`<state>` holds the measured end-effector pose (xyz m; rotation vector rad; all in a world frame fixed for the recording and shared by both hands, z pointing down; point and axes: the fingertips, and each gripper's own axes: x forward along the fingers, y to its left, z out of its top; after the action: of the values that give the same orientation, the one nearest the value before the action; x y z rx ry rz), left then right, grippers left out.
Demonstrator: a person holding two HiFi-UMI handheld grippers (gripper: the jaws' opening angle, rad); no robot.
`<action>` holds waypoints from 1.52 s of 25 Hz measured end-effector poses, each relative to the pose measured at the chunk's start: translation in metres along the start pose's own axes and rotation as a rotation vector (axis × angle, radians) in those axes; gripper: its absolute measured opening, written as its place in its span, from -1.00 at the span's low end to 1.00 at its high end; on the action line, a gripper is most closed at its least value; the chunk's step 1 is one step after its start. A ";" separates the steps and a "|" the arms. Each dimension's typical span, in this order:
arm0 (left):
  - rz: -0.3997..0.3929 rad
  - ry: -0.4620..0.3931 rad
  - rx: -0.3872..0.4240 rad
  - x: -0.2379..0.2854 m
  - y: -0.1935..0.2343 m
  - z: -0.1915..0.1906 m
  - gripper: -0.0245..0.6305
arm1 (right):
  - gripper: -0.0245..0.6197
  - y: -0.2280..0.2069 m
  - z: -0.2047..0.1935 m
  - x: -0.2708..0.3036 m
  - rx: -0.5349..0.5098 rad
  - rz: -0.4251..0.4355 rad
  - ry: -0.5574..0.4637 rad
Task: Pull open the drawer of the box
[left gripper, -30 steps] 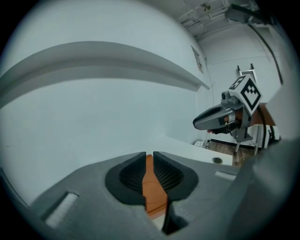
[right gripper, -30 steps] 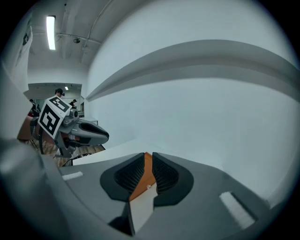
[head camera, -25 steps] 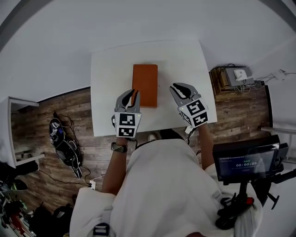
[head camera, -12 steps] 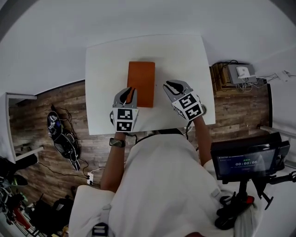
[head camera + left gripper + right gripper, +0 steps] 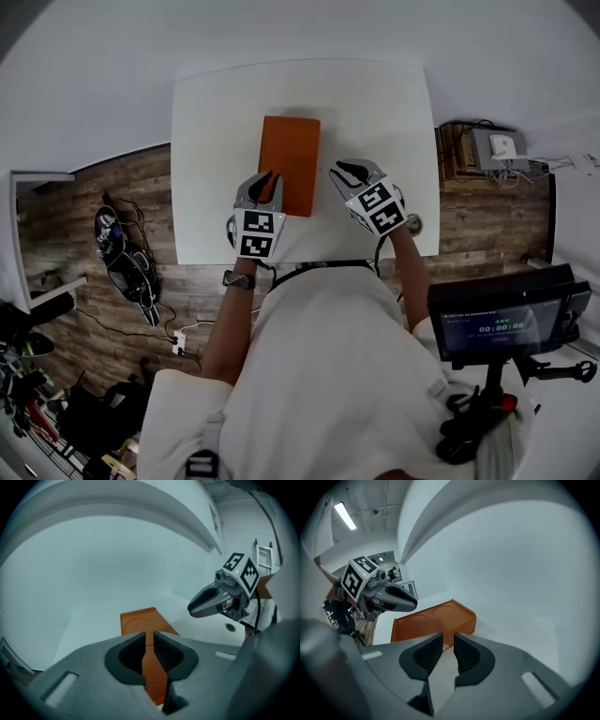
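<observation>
An orange flat box lies lengthwise in the middle of the white table. My left gripper hovers over the box's near left corner; in the left gripper view the jaws stand narrowly apart, with only the box beyond the gap. My right gripper is just right of the box's near end. Its jaws are opening with nothing between them. Through that gap a small pale knob shows at the side of the box.
A round grommet hole sits near the table's right front corner. Wooden floor with cables lies to the left. A low shelf with devices and a monitor on a stand are on the right.
The right gripper has moved left, closer to the box's right side. The left gripper stays at the box's near left corner.
</observation>
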<state>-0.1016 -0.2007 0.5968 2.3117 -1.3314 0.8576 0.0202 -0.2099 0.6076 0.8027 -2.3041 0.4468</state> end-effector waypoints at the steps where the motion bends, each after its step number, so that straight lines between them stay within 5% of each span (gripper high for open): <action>1: -0.002 0.004 -0.001 0.002 0.000 -0.001 -0.75 | -0.70 0.000 -0.002 0.004 0.000 0.007 0.009; 38: -0.020 0.109 0.040 -0.015 -0.038 -0.028 -0.75 | -0.59 0.038 -0.048 0.029 -0.112 0.167 0.182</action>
<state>-0.0837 -0.1561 0.6091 2.2691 -1.2542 0.9969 0.0004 -0.1692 0.6588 0.4962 -2.2120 0.4402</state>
